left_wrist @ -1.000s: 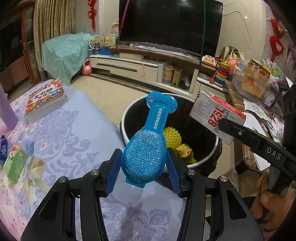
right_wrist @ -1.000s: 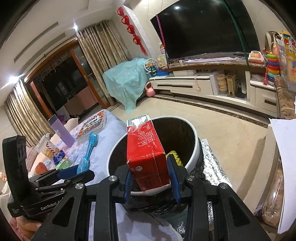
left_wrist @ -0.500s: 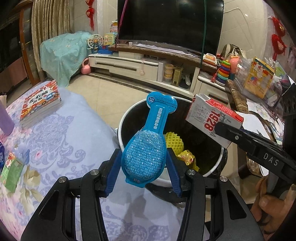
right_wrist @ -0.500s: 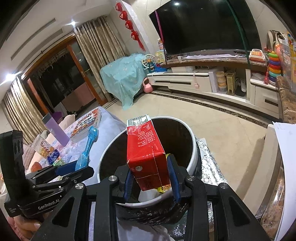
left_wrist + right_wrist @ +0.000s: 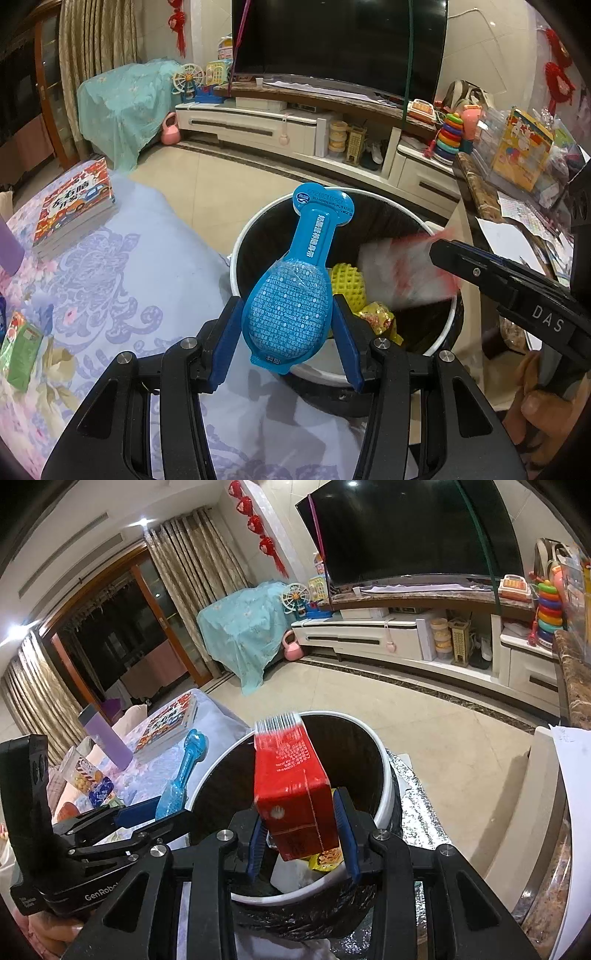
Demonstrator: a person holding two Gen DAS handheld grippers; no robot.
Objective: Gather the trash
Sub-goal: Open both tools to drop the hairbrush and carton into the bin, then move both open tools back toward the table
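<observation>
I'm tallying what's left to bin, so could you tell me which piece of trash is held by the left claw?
The blue paddle-shaped packet, pinched upright in the left claw; the red carton sits in the right claw.

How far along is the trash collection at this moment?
Done: yellow scraps already lie in the bin. In hand: the left gripper holds a blue packet; the blurred red carton sits between the right gripper's pads over the bin. Left: a green pack on the table.

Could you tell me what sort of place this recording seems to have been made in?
Most likely a family living room: a large television above a long media cabinet, children's toys such as a ring stacker, and curtained glass doors.
</observation>
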